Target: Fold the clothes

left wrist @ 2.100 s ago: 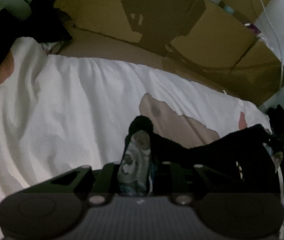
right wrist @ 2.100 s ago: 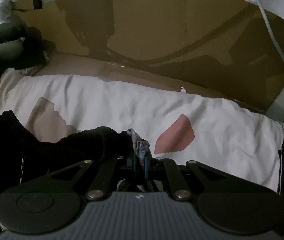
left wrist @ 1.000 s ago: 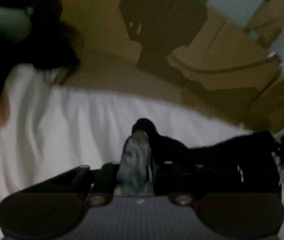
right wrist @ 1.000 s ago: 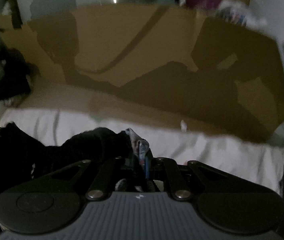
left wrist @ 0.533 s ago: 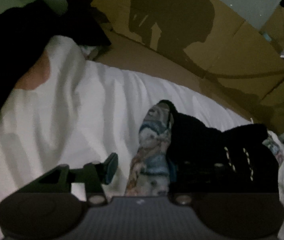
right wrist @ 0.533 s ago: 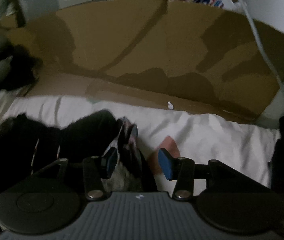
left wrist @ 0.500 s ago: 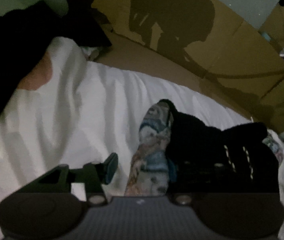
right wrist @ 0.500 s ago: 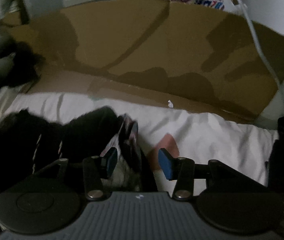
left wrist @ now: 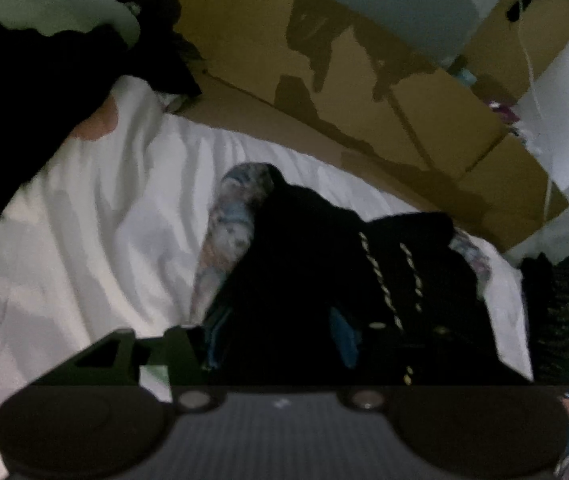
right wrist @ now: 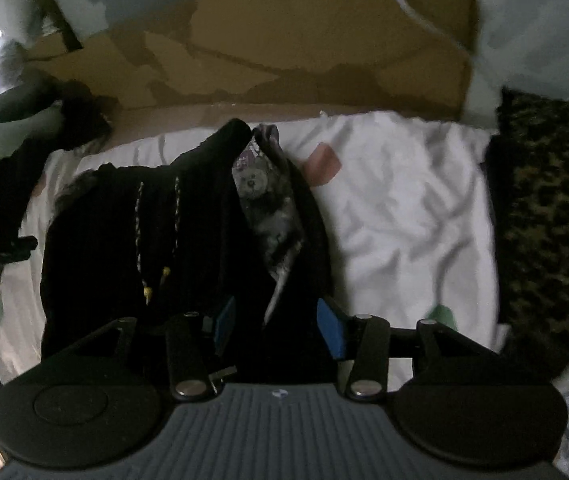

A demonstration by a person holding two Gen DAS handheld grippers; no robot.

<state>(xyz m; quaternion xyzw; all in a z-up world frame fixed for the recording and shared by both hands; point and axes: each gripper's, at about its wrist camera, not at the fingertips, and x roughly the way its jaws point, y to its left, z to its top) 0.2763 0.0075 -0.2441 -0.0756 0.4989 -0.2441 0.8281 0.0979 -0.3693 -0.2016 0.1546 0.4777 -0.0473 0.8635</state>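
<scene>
A black garment (left wrist: 324, 264) with a bear-print lining (left wrist: 224, 232) lies on the white sheet (left wrist: 84, 240). My left gripper (left wrist: 278, 336) hovers over its near left part, open, pads apart, nothing pinched. In the right wrist view the same black garment (right wrist: 124, 232) lies folded with the lining (right wrist: 268, 208) showing along its right edge and two drawstrings (right wrist: 140, 232) running down it. My right gripper (right wrist: 277, 324) is open above the garment's near edge, and its blue pads (right wrist: 330, 328) do not press the cloth.
Brown cardboard panels (left wrist: 404, 112) (right wrist: 304, 52) stand along the far side of the sheet. A dark heap of clothes (left wrist: 24, 100) sits at the left. Dark patterned fabric (right wrist: 544, 220) borders the white sheet (right wrist: 404, 208) on the right. A white cable (right wrist: 416, 12) hangs over the cardboard.
Both grippers were shut on the garment's edge a second ago. They have opened, let it go and drawn back and up. The garment now lies on the sheet.
</scene>
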